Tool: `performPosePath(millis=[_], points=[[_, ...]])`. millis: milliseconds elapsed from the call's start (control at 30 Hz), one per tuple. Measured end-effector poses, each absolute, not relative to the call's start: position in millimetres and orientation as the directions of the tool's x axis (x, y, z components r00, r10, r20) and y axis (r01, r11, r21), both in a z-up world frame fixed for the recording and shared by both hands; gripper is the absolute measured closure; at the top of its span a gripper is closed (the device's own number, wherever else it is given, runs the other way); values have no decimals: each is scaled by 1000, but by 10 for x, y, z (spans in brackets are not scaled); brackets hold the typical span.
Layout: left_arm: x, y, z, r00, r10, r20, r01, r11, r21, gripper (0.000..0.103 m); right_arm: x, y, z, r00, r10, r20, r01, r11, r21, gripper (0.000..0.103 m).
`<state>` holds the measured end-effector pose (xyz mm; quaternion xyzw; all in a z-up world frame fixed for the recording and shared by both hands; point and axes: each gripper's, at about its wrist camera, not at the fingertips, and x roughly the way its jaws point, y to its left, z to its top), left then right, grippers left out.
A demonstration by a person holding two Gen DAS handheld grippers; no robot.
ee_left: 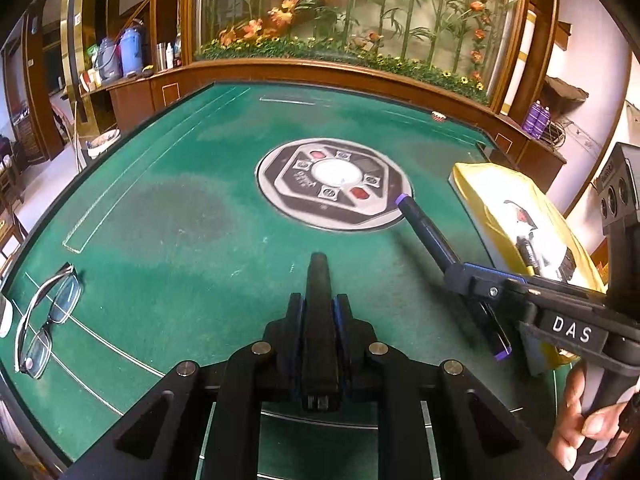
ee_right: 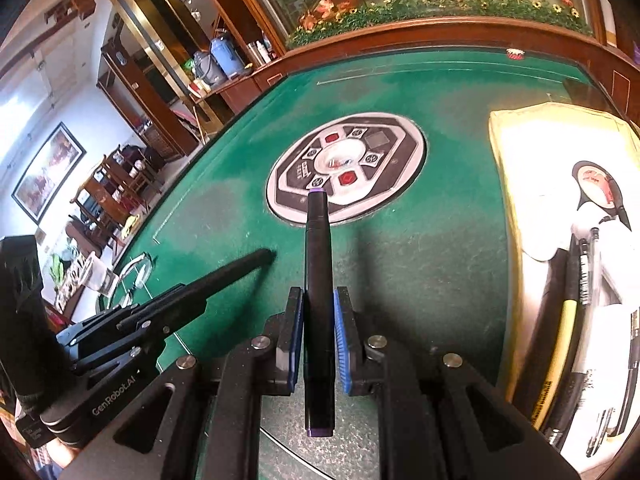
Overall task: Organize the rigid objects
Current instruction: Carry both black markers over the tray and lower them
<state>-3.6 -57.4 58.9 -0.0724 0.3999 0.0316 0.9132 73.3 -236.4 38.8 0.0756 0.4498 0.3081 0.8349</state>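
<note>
My left gripper [ee_left: 319, 310] is shut on a slim black pen [ee_left: 318, 276] that points forward over the green felt table [ee_left: 180, 208]. In the right wrist view that left gripper [ee_right: 188, 296] comes in from the left with the black pen [ee_right: 240, 268] sticking out. My right gripper [ee_right: 319, 312] is shut on a black marker with purple ends [ee_right: 317, 240], held upright between the blue pads. The left wrist view shows the right gripper [ee_left: 466, 276] and its marker [ee_left: 424, 228] angled toward the table's middle. A yellow-rimmed box [ee_right: 506, 168] holding several pens [ee_right: 580, 280] lies to the right.
A pair of glasses [ee_left: 48, 312] lies at the table's near left. A round control panel [ee_left: 334, 184] sits in the table's centre. A small red and white object [ee_left: 439, 116] rests near the far edge. A wooden planter wall stands behind. A person's hand [ee_left: 580, 428] grips the right handle.
</note>
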Motion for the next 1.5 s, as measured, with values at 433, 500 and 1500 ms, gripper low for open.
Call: performPosePath(millis=[433, 500, 1500], points=[[46, -593, 377, 623, 11, -782, -119, 990, -81, 88, 738, -2395, 342, 392, 578, -716, -437, 801, 408, 89], [66, -574, 308, 609, 9, -793, -124, 989, -84, 88, 732, -2356, 329, 388, 575, -720, -446, 801, 399, 89], [223, -799, 628, 663, -90, -743, -54, 984, -167, 88, 792, -2511, 375, 416, 576, -704, -419, 808, 414, 89]])
